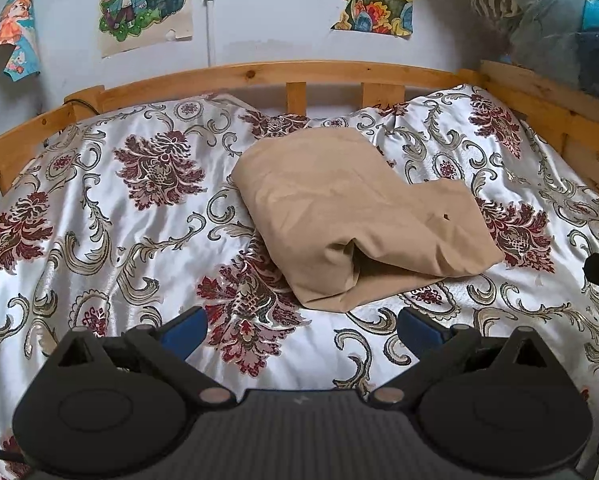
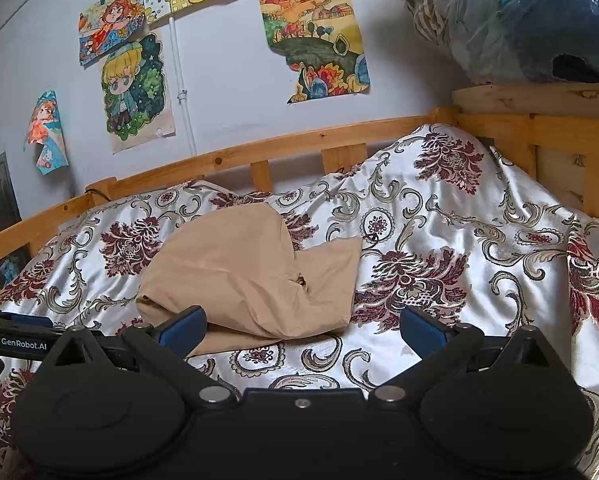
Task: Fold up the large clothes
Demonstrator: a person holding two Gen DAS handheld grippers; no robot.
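Observation:
A tan garment (image 1: 351, 208) lies folded into a thick bundle in the middle of the bed, on a white satin bedspread (image 1: 139, 248) with dark red flowers. My left gripper (image 1: 302, 330) hovers open just short of the bundle's near edge, nothing between its blue pads. In the right wrist view the same tan garment (image 2: 251, 280) sits ahead and a little left. My right gripper (image 2: 302, 330) is open too, its left pad (image 2: 183, 330) over the bundle's near corner; contact is unclear. The left gripper's body (image 2: 15, 340) shows at the left edge there.
A wooden bed rail (image 1: 259, 74) runs along the far side and the right side (image 2: 539, 128). Drawings (image 2: 323, 40) hang on the wall behind. Plastic-wrapped bedding (image 2: 519, 20) is stacked on the rail at the upper right. The bedspread bunches up high at the right (image 2: 439, 184).

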